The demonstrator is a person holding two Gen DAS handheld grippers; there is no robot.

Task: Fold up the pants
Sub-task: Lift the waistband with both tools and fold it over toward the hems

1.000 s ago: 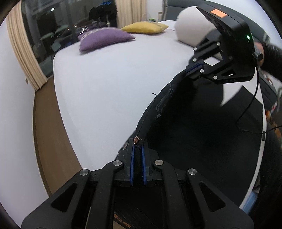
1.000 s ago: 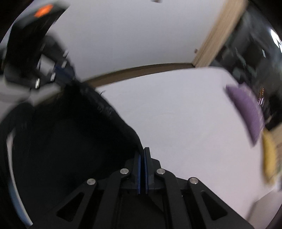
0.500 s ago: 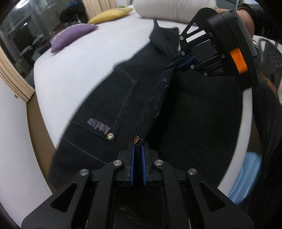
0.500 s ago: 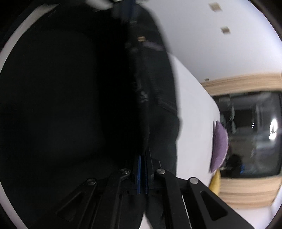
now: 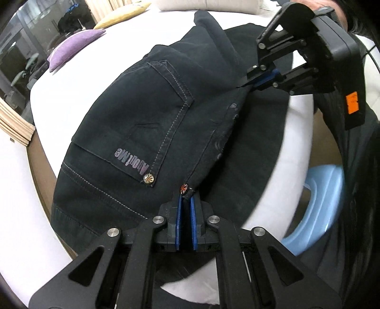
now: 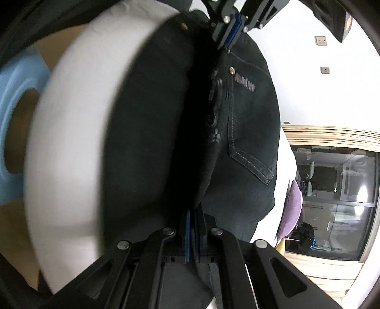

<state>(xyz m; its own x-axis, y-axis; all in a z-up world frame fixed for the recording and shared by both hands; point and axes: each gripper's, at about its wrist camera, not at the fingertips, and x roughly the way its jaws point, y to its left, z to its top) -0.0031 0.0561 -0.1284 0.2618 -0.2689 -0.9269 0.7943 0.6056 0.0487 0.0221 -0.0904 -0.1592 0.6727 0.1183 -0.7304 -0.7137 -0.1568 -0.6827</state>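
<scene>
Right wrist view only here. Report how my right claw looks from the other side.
Observer: In the left wrist view, the right claw is shut on a folded edge of the dark denim pants over the white bed.
Operator: Now give me the left claw's grip.
Observer: The left claw pinches the waistband right beside a small copper rivet.
Operator: Tell me where the leg goes.
Observer: One leg runs toward an off-white pillow at the bed's far end.

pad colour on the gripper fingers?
Blue pads on black fingers; clearest in the left wrist view.
</scene>
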